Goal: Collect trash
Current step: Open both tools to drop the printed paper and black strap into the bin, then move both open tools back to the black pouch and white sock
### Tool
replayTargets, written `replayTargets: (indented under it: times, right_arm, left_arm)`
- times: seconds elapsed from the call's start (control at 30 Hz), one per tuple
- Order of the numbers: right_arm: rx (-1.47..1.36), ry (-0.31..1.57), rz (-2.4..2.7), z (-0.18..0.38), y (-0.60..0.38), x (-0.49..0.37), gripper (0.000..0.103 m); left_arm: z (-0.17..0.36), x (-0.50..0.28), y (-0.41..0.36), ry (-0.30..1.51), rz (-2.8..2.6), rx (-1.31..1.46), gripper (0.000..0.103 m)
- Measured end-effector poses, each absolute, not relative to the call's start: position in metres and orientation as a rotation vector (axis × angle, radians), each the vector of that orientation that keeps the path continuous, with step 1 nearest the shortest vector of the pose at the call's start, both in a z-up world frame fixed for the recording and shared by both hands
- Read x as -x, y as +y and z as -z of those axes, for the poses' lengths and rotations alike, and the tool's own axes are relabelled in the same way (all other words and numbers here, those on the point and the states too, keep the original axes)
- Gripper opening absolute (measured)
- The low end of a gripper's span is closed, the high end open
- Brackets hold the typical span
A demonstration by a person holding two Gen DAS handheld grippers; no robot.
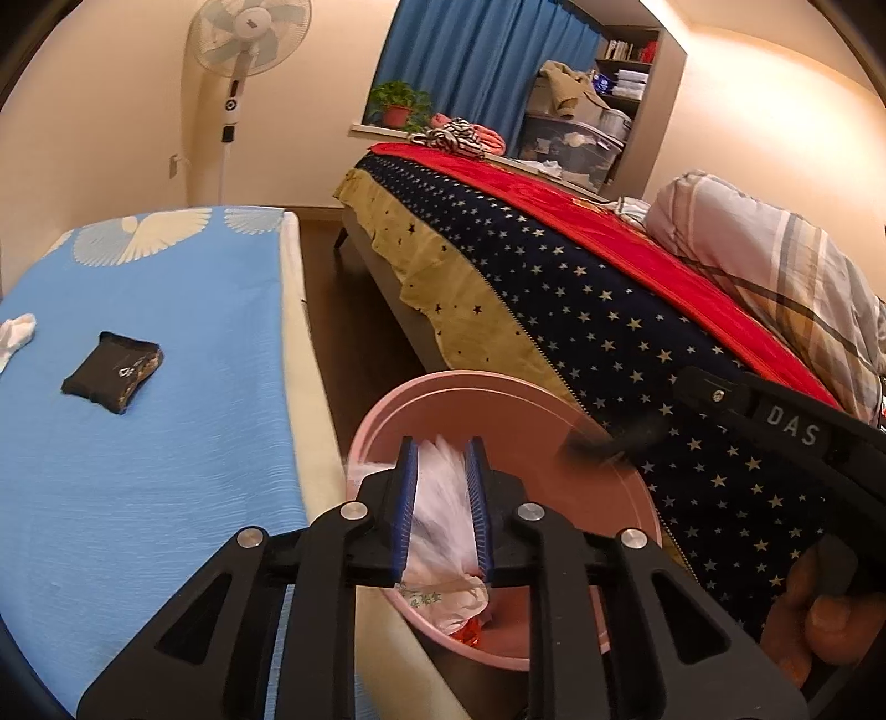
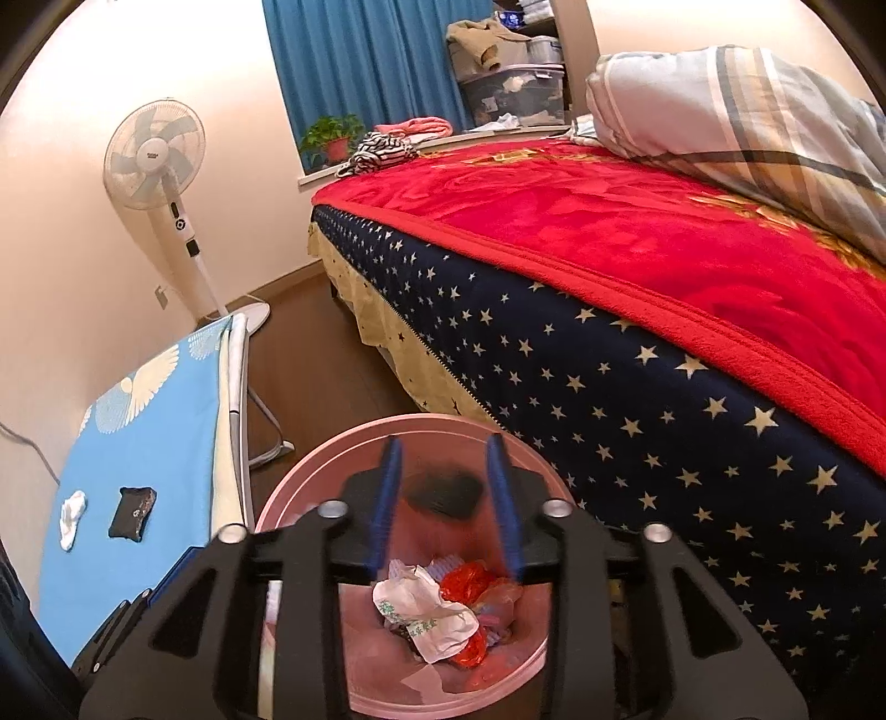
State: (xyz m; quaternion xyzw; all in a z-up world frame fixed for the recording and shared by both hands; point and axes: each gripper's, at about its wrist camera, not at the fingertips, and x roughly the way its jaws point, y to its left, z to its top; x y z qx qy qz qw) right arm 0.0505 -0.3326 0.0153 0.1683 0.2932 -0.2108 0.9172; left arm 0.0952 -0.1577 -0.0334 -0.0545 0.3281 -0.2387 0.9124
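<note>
Trash sits in a pink round bin [image 2: 288, 498] on the floor, in the gap between the bed [image 2: 609, 415] and a low tabletop [image 1: 166, 443] draped in a light-blue cloth with white fan-like motifs. Inside the bin, seen from the right wrist, lie a crumpled white wrapper [image 2: 426, 609] with small green printing too fine to read, a shiny red-orange scrap [image 2: 468, 579] and a few paler bits beneath them.

The left tongs [image 1: 443, 498] hang over the bin's near edge with a white, motion-blurred plastic bag [image 1: 443, 515] between their blue pads; whether the pads press on it or it is slipping free I cannot tell. The right tongs [image 2: 446, 498] stand apart over the bin's mouth, and a dark, blurred piece [image 2: 443, 495] shows between the blue pads without touching either. From the left wrist the right tool's black arm carries the white letters "DAS" [image 1: 793, 425], gripped by a person's hand [image 1: 814, 615] at the lower right.

On the tabletop rest a black pouch-like packet [image 1: 113, 371] with a small pale emblem — unreadable — and a crumpled white tissue [image 1: 16, 332] just beside it. A white standing fan [image 1: 249, 50] bears a dark badge at its hub, too small to read.
</note>
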Motion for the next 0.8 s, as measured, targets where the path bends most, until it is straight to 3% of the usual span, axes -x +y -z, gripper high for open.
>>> replayTargets:
  times: [0.8]
  right_arm:
    - [-0.285, 0.628, 0.307, -0.012, -0.271, -0.069, 0.040]
  left_arm:
    - [0.025, -0.092, -0.087, 0.623, 0.336, 0.114, 0.019]
